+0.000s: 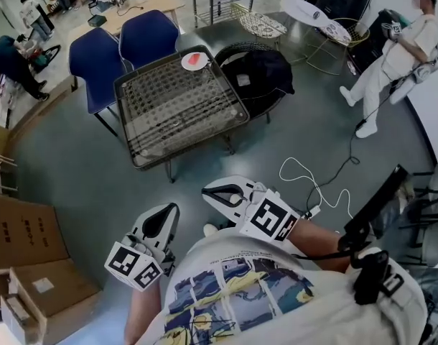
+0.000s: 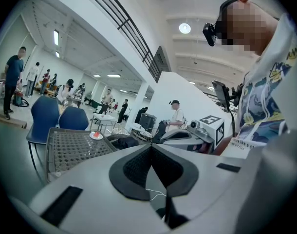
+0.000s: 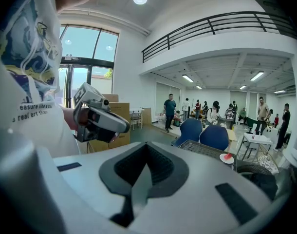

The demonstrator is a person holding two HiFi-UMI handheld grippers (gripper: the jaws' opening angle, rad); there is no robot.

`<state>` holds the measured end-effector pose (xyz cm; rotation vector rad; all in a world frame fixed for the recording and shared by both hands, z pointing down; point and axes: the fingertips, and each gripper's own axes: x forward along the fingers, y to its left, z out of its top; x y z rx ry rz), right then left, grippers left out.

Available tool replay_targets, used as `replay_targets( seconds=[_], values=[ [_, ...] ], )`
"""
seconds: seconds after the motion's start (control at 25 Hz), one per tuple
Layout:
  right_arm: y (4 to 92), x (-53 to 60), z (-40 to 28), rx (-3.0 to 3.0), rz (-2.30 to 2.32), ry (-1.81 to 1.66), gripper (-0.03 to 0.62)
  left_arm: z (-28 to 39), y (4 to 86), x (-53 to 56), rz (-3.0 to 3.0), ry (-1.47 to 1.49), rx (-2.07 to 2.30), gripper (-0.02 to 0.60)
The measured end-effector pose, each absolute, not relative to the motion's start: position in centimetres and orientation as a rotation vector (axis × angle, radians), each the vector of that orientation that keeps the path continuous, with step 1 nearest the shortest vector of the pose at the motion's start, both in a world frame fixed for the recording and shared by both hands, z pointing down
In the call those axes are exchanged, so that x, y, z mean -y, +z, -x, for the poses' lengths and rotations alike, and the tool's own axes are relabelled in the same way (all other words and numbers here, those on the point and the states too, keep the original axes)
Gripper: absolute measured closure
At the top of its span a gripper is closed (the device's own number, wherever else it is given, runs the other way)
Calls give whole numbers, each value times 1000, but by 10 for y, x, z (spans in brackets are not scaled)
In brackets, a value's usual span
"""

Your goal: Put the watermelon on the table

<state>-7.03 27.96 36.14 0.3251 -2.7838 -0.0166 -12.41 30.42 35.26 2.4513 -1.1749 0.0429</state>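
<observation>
A red watermelon slice (image 1: 194, 60) lies on a small white plate (image 1: 184, 64) at the far edge of the dark mesh-topped table (image 1: 154, 131). Both grippers are held close to my body, well short of the table. My left gripper (image 1: 173, 208) is shut with nothing in it, and so is my right gripper (image 1: 207, 190). The left gripper view has its jaws (image 2: 151, 148) closed together, with the plate and slice (image 2: 95, 135) far off on the table (image 2: 65, 150). In the right gripper view the gripper (image 3: 147, 146) is also closed and empty, the slice (image 3: 228, 157) small at the right.
Two blue chairs (image 1: 122, 45) stand behind the table. A black wire chair with a dark bag (image 1: 258, 74) is to its right. Cardboard boxes (image 1: 21, 250) sit at the left, a white cable (image 1: 312, 182) lies on the floor, and a person in white (image 1: 391, 60) stands at the right.
</observation>
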Motion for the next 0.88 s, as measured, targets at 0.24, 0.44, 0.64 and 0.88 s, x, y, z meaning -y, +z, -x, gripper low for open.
replay_targets(
  seconds=[0.24,0.44,0.64,0.88],
  values=[
    [366,-278,74,2772,-325,-18,583,123,355,-301,-2463,41,1151,572],
    [367,-275,74,2765,-333,-21,583,123,359,-298,-2467,54,1134,572],
    [366,-273,78,2754,-326,-33,583,128,360,-295,-2468,56,1129,572],
    [368,-277,88,2749,-308,-57,583,137,364,-299,-2467,64,1146,572]
  ],
)
